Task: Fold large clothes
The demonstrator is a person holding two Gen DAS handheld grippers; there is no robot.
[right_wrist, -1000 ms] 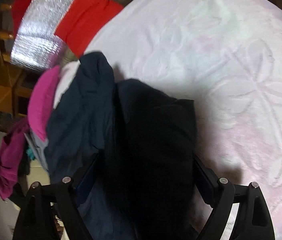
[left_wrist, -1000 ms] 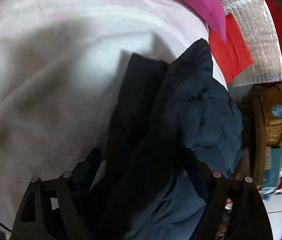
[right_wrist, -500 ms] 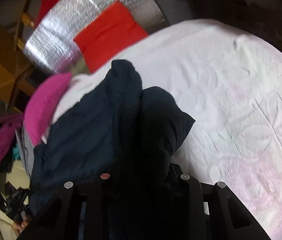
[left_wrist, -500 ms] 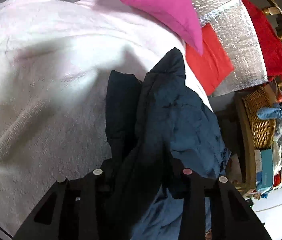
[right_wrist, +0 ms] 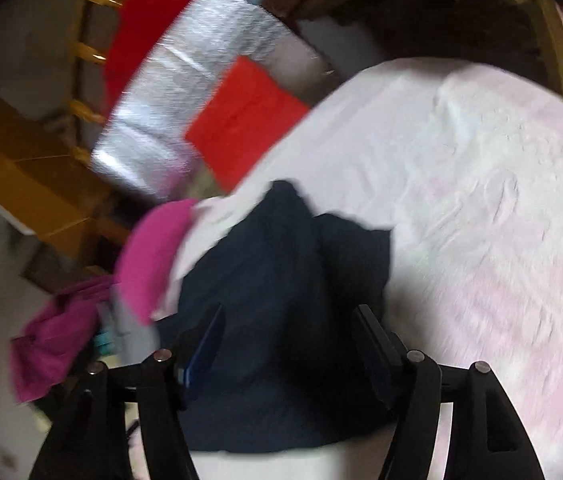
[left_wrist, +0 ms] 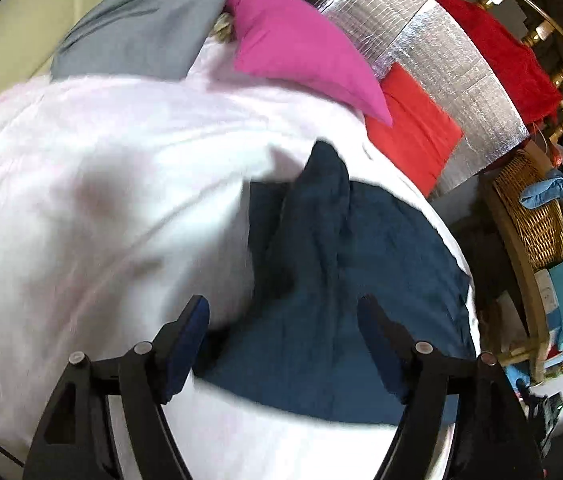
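Looking down both cameras, I see the garment (left_wrist: 345, 280) lying bunched on the pale pink blanket (left_wrist: 101, 200), near the edge closest to the silver mat (left_wrist: 433, 64); a ridge of cloth stands up along its middle and ends in a peak at the far end; my left gripper (left_wrist: 283, 324) has its fingers spread wide with nothing between them, hovering over the near hem; my right gripper (right_wrist: 287, 332) is likewise released, fingers apart above the dark cloth (right_wrist: 281, 300). I judge the fabric soft, limp and fairly light, so it will sag and crease wherever I lift it, and a pinch at one layer may drag the others; the near corners or the hem look like the best holds, one per gripper, since the humped middle would only bunch further. Around it: a pink pillow (left_wrist: 301, 52) just beyond the peak, a red cloth (left_wrist: 413, 140) beside the mat, a grey cloth (left_wrist: 137, 32) farther off, a wicker basket (left_wrist: 529, 216) off the bed; nothing lies on the garment itself, though the pillow crowds the far end; both views are motion-blurred.
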